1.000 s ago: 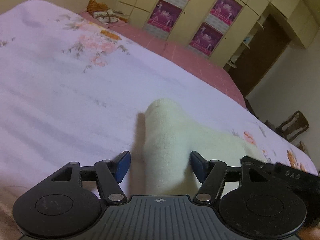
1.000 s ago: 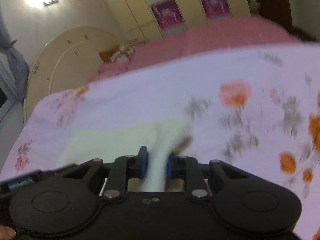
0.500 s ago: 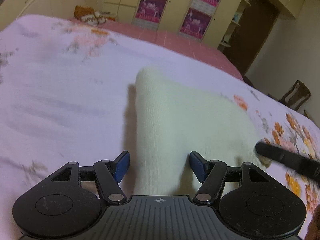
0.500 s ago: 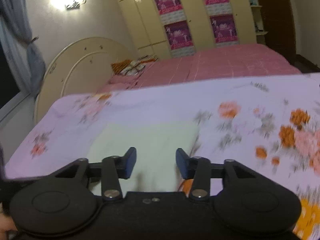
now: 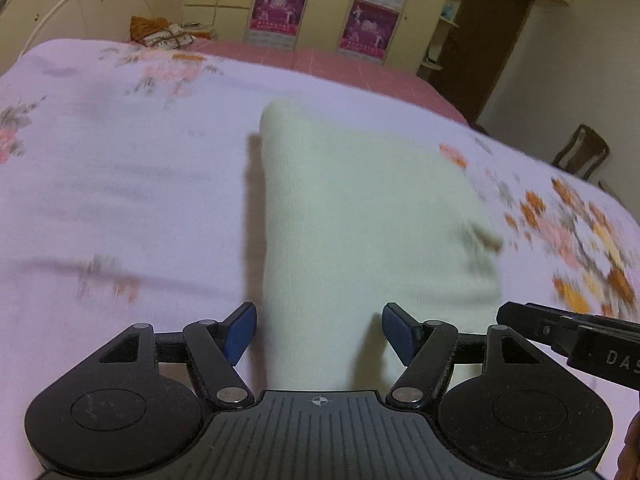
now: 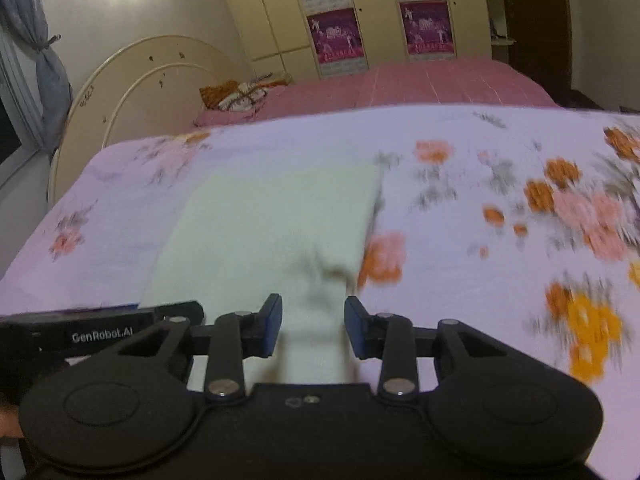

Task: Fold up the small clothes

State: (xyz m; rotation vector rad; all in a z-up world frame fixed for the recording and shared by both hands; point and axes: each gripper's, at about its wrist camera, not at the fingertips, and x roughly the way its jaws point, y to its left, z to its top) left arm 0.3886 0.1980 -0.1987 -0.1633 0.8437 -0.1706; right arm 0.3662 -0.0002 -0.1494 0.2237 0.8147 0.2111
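Observation:
A cream knitted garment [image 5: 360,208] lies folded and flat on the lilac floral bedsheet [image 5: 120,200]. My left gripper [image 5: 319,334] hovers over its near left end. Its blue pads [image 5: 240,332] stand wide apart, with the cloth below and between them but not pinched. In the right wrist view the same garment [image 6: 272,220] stretches away from my right gripper [image 6: 313,326]. Those jaws are parted over its near right corner and the pads do not press it. Each gripper's side shows in the other's view: the right one [image 5: 568,332] and the left one [image 6: 100,332].
A pink-covered bed [image 6: 420,84] with a cushion [image 5: 164,34] and a curved cream headboard [image 6: 152,88] lies behind. Wardrobe doors with purple posters [image 5: 280,0] line the far wall. A wooden chair [image 5: 584,152] stands at the right, and a curtain [image 6: 40,52] hangs at the left.
The right gripper was shut on the garment's corner a second ago and has let it go. Both grippers have drawn back, so more of the flat garment shows.

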